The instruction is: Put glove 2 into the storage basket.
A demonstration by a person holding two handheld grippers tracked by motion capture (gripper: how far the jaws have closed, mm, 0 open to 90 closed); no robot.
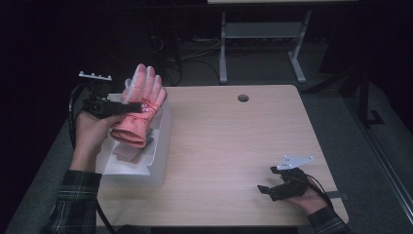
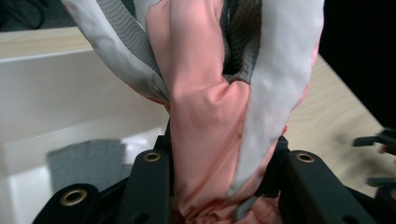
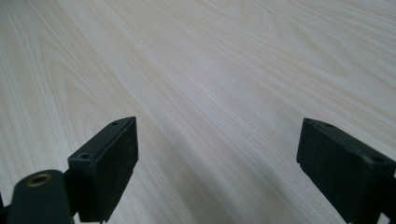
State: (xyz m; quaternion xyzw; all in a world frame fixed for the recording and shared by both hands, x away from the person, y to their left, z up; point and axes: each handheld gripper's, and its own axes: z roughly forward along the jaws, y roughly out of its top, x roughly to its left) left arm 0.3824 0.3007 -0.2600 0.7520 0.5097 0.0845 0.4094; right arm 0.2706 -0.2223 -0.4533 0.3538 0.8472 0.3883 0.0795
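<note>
a: so what's the left hand (image 1: 90, 129) doing over there?

b: it's reaching up from the near left edge, plaid sleeve (image 1: 78, 197) trailing back, and it's pointing the left gripper (image 1: 130, 107) across to the right. the jaws are squeezing a pink glove (image 1: 141, 105) around its narrow wrist part, closed in tight on the fabric.

a: is the glove lying down?

b: no, it's hanging in the air above the white box (image 1: 157, 156), fingers pointing up and away, cuff drooping toward the box. in the left gripper view you're seeing the pink glove (image 2: 205, 121) bunching between the two black jaws, with grey and pale panels on it.

a: anything in the box?

b: something grey and flat is lying on its floor (image 2: 86, 161) (too blurred to name).

a: and the right hand (image 1: 308, 197)?

b: it's resting low on the wooden table (image 1: 234, 141) near the front right corner, well apart from the box. the right gripper (image 1: 267, 191) is pointing left, jaws standing wide apart and gripping nothing, just bare wood between them.
</note>
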